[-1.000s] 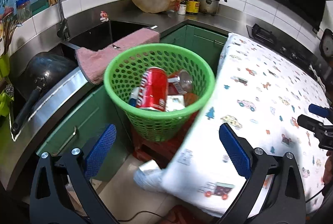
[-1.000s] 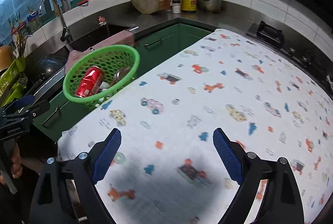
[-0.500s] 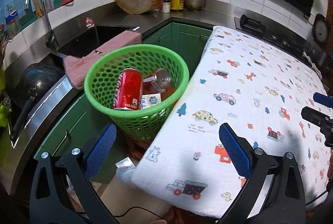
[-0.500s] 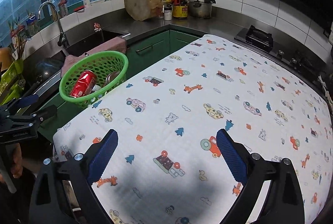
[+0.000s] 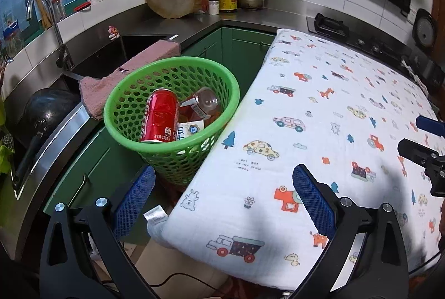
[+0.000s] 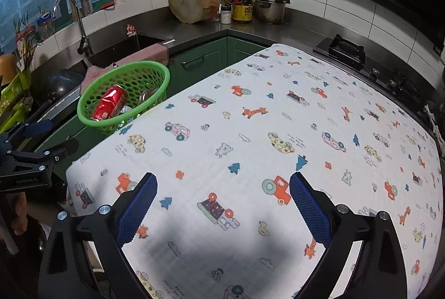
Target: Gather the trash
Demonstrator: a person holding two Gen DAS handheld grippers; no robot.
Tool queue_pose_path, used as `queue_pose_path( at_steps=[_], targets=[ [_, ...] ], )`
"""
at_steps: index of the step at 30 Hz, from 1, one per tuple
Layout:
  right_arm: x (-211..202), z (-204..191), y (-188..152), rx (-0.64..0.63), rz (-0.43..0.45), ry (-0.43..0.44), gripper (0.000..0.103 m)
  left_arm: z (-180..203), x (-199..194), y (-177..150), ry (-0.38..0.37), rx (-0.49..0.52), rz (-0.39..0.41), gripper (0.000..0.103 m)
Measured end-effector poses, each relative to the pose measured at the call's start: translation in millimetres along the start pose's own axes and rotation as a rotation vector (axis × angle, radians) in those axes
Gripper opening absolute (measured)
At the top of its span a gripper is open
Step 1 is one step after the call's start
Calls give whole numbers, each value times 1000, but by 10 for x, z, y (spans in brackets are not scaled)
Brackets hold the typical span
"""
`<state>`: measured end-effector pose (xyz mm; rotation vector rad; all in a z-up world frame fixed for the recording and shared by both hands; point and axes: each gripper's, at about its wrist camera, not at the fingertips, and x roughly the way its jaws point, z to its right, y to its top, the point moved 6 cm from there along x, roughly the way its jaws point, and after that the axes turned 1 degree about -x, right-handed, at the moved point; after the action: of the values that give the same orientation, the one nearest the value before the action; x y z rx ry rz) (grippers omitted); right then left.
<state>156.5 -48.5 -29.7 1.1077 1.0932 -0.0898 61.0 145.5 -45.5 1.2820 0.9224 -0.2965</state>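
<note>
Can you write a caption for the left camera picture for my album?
Open left gripper hovers near a green basket holding a red can, beside a cartoon-print cloth.

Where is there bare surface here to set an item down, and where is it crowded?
The whole patterned cloth is bare, from the green basket to the stove. The steel counter ahead of the pot is free. The back corner is crowded with bottles and the wood block.

I note a perforated glossy green plastic basket [image 5: 172, 71], a shiny red metal can [image 5: 161, 115], matt printed cloth [image 5: 319, 110], brushed steel worktop [image 5: 278, 15].
</note>
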Motion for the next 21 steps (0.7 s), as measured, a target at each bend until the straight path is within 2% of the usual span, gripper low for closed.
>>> queue_pose_path(
  at_steps=[11,21],
  targets=[
    [-32,67,-131,44,-4,1,93,56,-6,-12,-1,4,3,98],
    [-121,84,-159,55,15,-42,94,114,-61,5,13,1,16,98]
  ],
)
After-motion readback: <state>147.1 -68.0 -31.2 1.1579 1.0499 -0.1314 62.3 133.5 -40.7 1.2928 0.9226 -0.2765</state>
